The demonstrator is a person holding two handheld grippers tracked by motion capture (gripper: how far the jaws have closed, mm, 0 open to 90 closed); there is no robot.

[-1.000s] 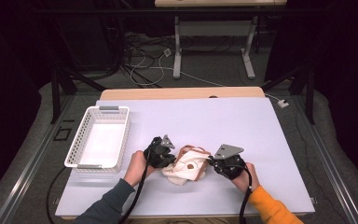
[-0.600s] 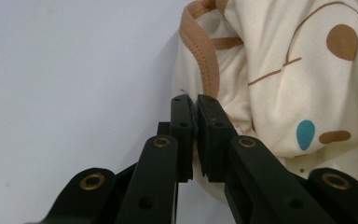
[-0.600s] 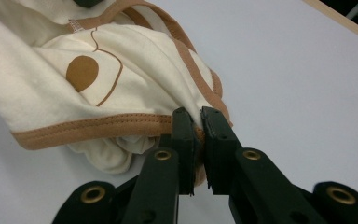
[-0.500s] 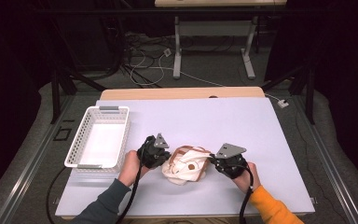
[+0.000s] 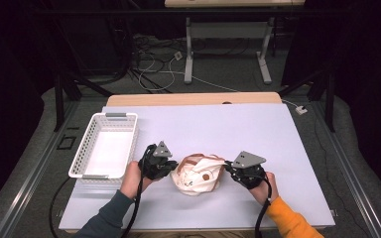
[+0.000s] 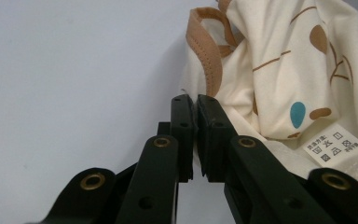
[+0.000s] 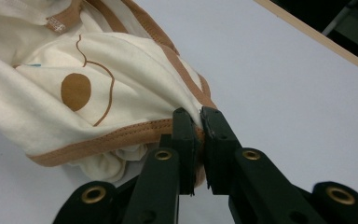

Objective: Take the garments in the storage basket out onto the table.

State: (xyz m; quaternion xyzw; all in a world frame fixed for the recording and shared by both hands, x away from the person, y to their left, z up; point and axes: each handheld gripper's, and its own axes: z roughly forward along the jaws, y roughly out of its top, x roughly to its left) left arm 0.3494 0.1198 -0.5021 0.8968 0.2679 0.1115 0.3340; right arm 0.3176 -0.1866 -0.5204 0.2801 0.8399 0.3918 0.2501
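Okay, a cream garment (image 5: pixel 197 174) with tan trim and brown spots is lying bunched on the white table (image 5: pixel 218 129), at the near middle, well to the right of the white basket (image 5: pixel 105 146).

The left gripper (image 5: pixel 171 167) is sitting at the garment's left edge, held by the person's left hand (image 5: pixel 131 174) in a teal sleeve. In the left gripper view its jaws are standing pressed almost together, only a thin slit between the pads. The garment (image 6: pixel 279 79) is lying just to the right of the fingertips; I cannot tell whether a thread of cloth is pinched at the tips, and no fold is showing between the pads. A care label (image 6: pixel 332 144) is facing up on the cloth beside the right jaw.

The right gripper (image 5: pixel 228 171) is sitting at the garment's right edge, held by the right hand (image 5: pixel 264 186) in an orange sleeve. In the right gripper view its jaws are clamping down on the tan hem (image 7: pixel 121 137) of the garment, with the cloth edge running in between the pads.

The basket is sitting to the far left of the garment, apart from both grippers.
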